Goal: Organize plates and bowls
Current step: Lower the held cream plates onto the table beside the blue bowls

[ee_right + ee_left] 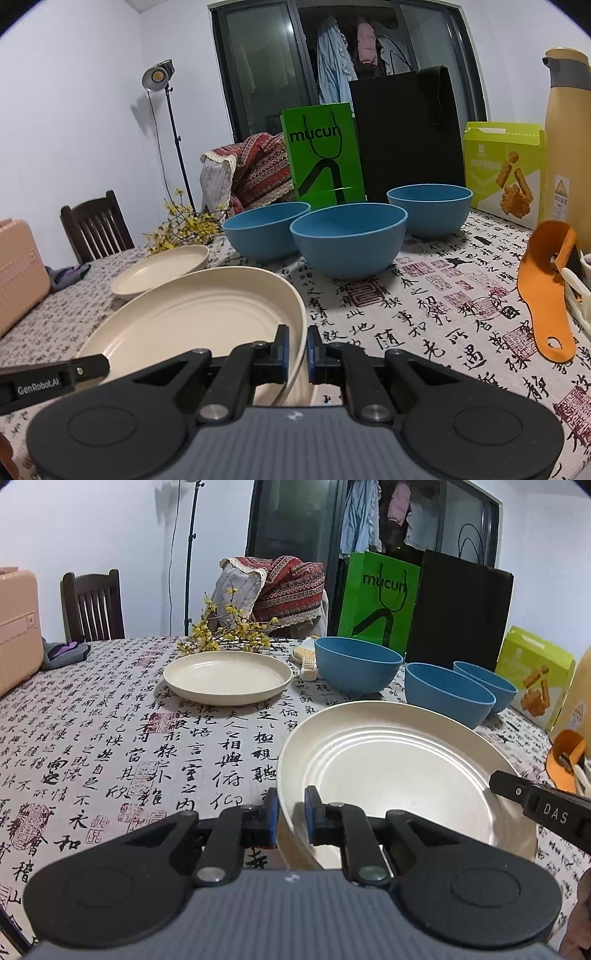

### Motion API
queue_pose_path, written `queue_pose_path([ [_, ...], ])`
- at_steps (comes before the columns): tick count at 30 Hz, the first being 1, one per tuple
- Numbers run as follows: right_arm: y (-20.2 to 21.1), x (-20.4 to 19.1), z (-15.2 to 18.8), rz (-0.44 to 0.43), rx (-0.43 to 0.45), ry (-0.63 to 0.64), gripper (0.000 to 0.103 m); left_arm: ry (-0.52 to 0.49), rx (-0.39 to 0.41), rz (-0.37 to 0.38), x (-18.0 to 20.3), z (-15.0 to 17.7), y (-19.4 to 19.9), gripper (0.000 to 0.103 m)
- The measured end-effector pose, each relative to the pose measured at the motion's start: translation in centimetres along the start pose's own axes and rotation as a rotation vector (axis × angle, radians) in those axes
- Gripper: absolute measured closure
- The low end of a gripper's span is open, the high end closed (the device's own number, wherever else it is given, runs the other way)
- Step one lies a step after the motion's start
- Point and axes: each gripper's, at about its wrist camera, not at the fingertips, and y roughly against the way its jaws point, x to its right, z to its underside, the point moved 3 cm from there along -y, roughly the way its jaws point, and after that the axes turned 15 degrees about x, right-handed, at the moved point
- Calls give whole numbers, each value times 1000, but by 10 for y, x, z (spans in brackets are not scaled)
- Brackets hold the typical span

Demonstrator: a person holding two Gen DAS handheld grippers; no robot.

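Both grippers, left gripper (290,818) and right gripper (296,350), pinch the cream plate's (399,771) opposite rims; only the right view shows an orange spatula (543,295).

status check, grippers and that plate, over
Left gripper and right gripper both shut on near plate, opposite rims. Second plate sits alone, three blue bowls beyond. Nothing between.
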Motion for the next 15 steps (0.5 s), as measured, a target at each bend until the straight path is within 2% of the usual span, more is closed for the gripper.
queue_pose_path([
  [15, -3, 0, 6, 18, -7, 35, 93, -35, -7, -9, 5, 5, -4, 88],
])
